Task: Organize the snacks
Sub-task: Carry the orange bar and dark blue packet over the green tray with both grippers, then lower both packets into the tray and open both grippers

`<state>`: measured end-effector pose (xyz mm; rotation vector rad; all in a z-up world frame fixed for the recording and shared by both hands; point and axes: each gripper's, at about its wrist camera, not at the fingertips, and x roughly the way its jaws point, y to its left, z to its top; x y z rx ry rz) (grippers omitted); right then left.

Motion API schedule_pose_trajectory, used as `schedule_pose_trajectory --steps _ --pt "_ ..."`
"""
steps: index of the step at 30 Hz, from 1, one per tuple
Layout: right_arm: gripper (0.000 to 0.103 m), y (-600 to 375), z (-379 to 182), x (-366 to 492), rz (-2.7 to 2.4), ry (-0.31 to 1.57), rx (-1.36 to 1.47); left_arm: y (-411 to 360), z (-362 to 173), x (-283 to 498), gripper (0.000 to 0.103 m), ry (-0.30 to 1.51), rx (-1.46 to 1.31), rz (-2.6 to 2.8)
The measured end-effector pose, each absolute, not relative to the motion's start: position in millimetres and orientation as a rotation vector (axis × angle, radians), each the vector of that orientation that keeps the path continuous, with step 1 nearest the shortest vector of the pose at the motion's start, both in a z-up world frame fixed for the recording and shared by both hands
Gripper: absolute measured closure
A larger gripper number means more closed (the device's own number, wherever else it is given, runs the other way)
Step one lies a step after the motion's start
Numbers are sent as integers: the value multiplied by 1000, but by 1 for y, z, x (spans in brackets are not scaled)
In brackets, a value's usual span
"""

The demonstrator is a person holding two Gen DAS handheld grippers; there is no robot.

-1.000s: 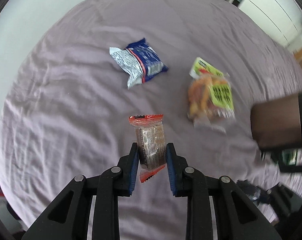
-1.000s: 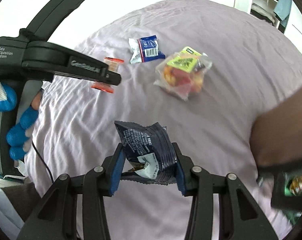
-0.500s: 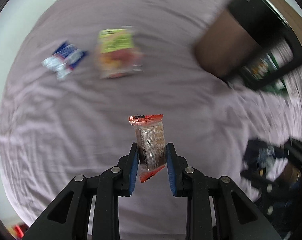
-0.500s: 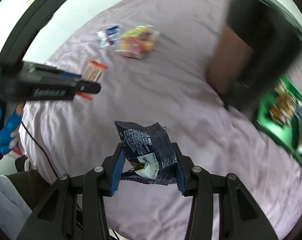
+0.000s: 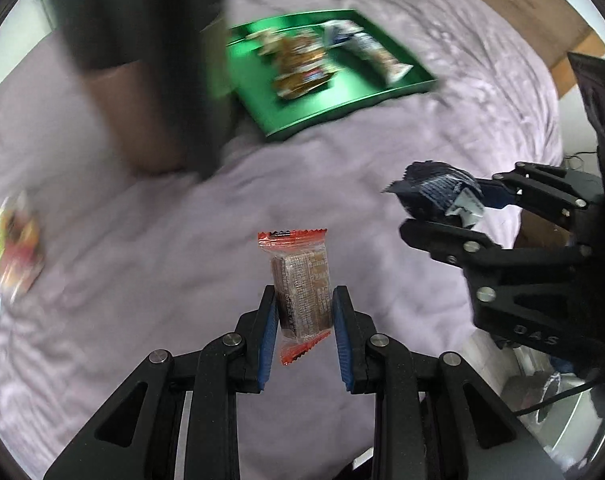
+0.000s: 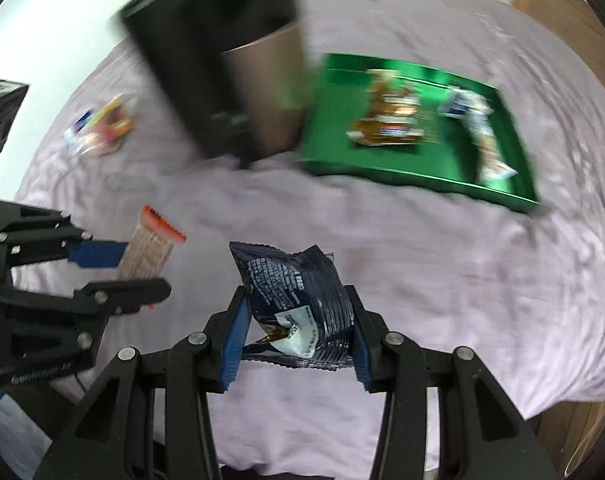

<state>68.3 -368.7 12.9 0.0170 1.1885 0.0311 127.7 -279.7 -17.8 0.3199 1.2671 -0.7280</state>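
Left wrist view: my left gripper (image 5: 302,320) is pinched tight on a small clear-wrapped brown bar with orange ends (image 5: 300,284), which stands upright between the blue pads, clear of the lilac bedsheet (image 5: 142,280). Ahead lies the green tray (image 5: 286,120), already carrying a golden-brown packet (image 5: 298,64) and a long white-and-blue packet (image 5: 366,50). A dark box with a brown side (image 5: 142,80) stands just left of the tray. To the right, my right gripper (image 5: 454,208) carries a dark blue pouch (image 5: 434,192). A yellow-and-red snack bag (image 5: 16,240) lies on the sheet at the far left, blurred.

Right wrist view: my right gripper is closed part-way around the crumpled dark blue pouch (image 6: 298,296), pads pressing its sides. The green tray sits up and to the right, well apart from both loads, and the box is beside its left edge. My left gripper is at the left with the bar.

I judge this the carry step: both snacks are lifted and heading for the tray. Next I need to bring each over a bare green patch, lower it, and release without landing on the packets there.
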Motion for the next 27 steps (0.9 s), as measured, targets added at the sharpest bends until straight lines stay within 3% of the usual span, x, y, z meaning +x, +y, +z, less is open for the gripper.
schedule_pose_trajectory --steps 14,27 --pt "75 -507 30 133 -153 1046 18 -426 -22 224 81 1189 227 -716" --pt "75 -573 -14 212 -190 1051 -46 -493 -73 302 81 1209 193 -554"
